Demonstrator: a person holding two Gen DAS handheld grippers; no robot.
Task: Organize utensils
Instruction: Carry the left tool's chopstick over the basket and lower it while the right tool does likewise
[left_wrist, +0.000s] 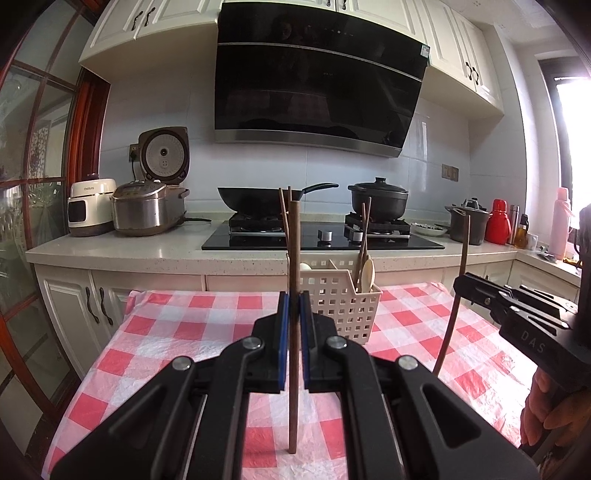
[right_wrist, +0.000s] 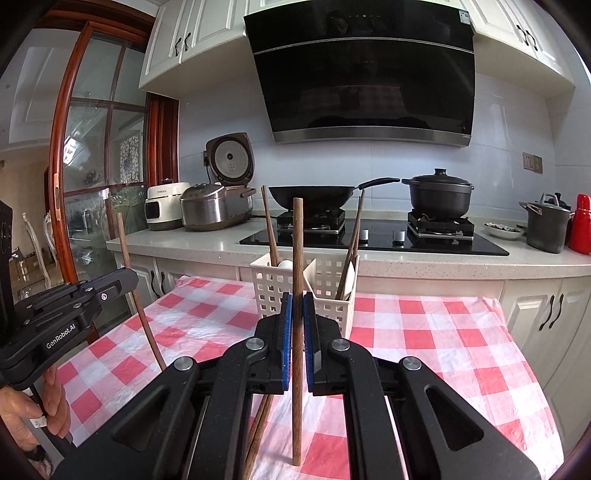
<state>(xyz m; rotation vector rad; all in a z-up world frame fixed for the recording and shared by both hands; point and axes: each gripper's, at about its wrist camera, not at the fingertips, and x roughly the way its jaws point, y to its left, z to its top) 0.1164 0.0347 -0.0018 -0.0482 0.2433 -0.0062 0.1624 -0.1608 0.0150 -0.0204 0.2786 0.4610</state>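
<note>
Left tongs: black body, blue pads, pinching one brown wooden chopstick upright, its lower end near the checked cloth. Side plate, read from the right wrist view, is lettered "GenRobot.AI".

Right tongs: same make, pinching a second wooden chopstick upright. Its housing, seen from the left wrist view, shows the letters "DAS".

White slotted basket: stands on the red-and-white cloth of the worktop, just beyond both tongs, divided into compartments. One compartment holds wooden chopsticks and a pale spoon; another holds more chopsticks and a white rounded item.

Loose chopsticks: two lie on the cloth beneath the right tongs.

Kitchen counter behind: small white cooker with a brand word too small to read with certainty; steel rice cooker; black wok; black lidded pot; red flask.
</note>
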